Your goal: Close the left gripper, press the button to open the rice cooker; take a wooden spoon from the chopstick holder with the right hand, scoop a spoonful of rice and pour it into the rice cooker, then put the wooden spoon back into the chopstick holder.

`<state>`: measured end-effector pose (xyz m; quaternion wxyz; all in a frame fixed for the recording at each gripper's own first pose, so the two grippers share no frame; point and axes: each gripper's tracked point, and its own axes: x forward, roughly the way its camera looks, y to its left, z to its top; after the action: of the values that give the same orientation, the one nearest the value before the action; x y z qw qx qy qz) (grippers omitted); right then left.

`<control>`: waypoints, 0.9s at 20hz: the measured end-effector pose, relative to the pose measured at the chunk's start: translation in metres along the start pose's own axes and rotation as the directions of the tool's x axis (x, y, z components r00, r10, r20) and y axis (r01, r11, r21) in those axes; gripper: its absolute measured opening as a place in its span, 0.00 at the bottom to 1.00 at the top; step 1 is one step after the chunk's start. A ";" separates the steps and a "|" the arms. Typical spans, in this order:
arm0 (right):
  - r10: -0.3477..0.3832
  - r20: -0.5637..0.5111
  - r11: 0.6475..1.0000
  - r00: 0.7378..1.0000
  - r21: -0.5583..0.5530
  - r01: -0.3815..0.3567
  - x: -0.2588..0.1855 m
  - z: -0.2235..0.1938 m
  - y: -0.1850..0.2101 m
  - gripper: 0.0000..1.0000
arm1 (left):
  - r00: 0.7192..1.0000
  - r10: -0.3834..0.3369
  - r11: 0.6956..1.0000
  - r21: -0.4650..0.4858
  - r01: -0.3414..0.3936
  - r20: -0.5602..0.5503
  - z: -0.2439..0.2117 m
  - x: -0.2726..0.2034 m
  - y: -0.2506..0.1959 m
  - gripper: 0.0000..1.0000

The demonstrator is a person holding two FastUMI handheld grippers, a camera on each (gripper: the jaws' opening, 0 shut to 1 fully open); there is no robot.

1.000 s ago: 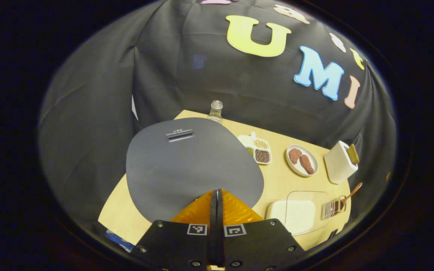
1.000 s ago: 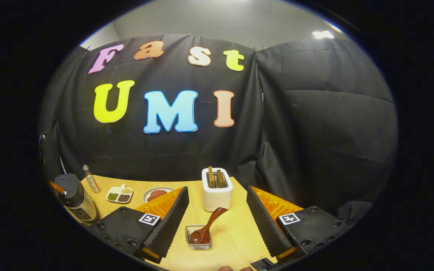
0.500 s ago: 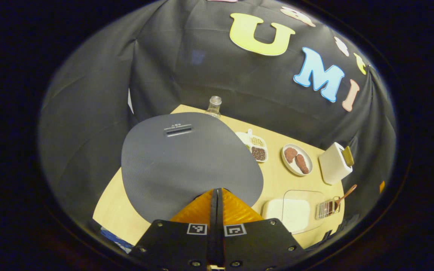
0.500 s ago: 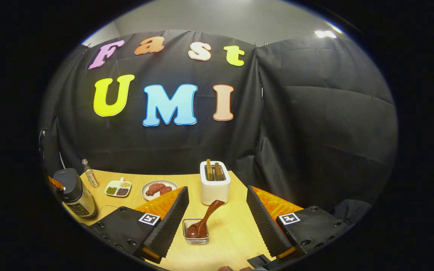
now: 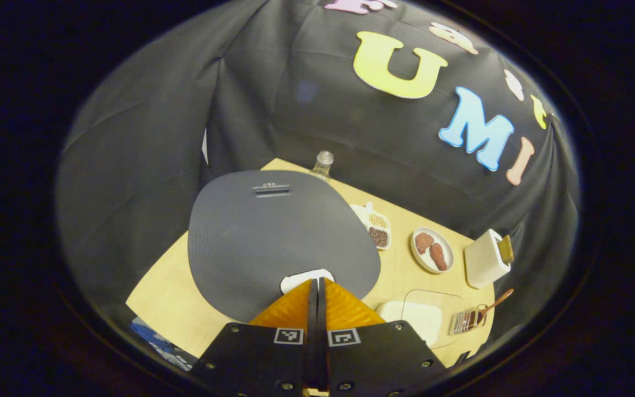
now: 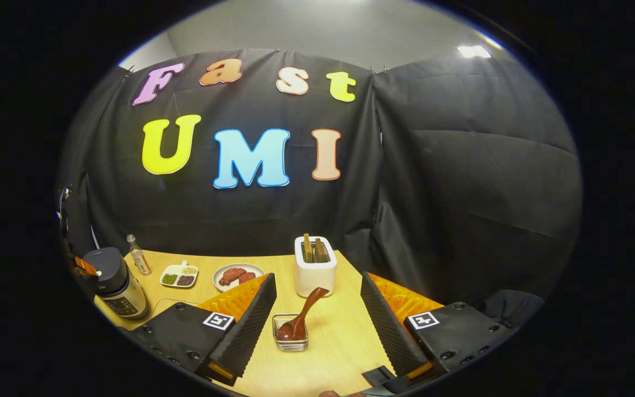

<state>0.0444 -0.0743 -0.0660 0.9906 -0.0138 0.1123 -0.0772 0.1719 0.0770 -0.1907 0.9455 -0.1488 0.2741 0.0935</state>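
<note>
Left gripper view, contents by size, largest first:

1. Table point(image 5: 174, 309), pale wood, carrying everything below.
2. Rice cooker point(image 5: 279, 231), grey lid seen from above, apparently not yet open; a slot near its far edge and a pale button point(image 5: 303, 278) at the near edge, just ahead of the fingertips.
3. Left gripper point(image 5: 317, 284), fingers pressed together with nothing between them, poised just above the button.
4. Rice container point(image 5: 414, 320), shallow and white under a clear lid, right of the cooker.
5. Toaster point(image 5: 483, 259), white, at the far right.
6. Plate point(image 5: 432, 251) with two brown pieces.
7. Divided dish point(image 5: 375, 226) of grains.
8. Bottle point(image 5: 323, 164), clear, behind the cooker.

Right gripper view, same order:

1. Right gripper point(image 6: 317, 325), fingers spread wide and empty, either side of the holder.
2. Chopstick holder point(image 6: 290, 339), small clear box on the table.
3. Wooden spoon point(image 6: 303, 317), bowl down in the holder, handle leaning toward the toaster.

Handling note, step in hand judged as the button press: bring the closed tips straight down on the button's middle, push firmly without sliding onto the textured lid, and lift clear so the lid can swing up
</note>
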 end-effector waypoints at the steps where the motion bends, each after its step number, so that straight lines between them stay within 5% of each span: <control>1: -0.012 -0.012 1.000 1.000 0.003 0.012 -0.005 -0.004 -0.004 0.98 | 0.999 -0.014 1.000 0.008 0.014 0.034 0.003 -0.010 -0.002 0.02; 7: -0.043 -0.036 0.999 0.998 -0.008 0.043 -0.030 -0.006 -0.002 0.99 | 1.000 -0.032 0.998 0.049 0.032 -0.001 -0.054 -0.058 0.024 0.01; 11: 0.002 -0.023 0.999 1.000 -0.047 -0.003 -0.030 0.000 0.015 0.94 | 1.000 0.005 0.995 0.102 -0.003 -0.012 -0.091 -0.081 0.048 0.01; 18: 0.125 -0.069 0.988 0.990 0.105 -0.117 0.016 -0.006 0.040 0.95 | 0.986 0.043 0.984 0.166 -0.070 0.159 -0.045 -0.119 0.027 0.01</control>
<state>0.0647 -0.0375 -0.0774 0.9879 0.0460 0.1462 -0.0230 0.0438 0.0765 -0.1683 0.9702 -0.0515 0.2110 0.1076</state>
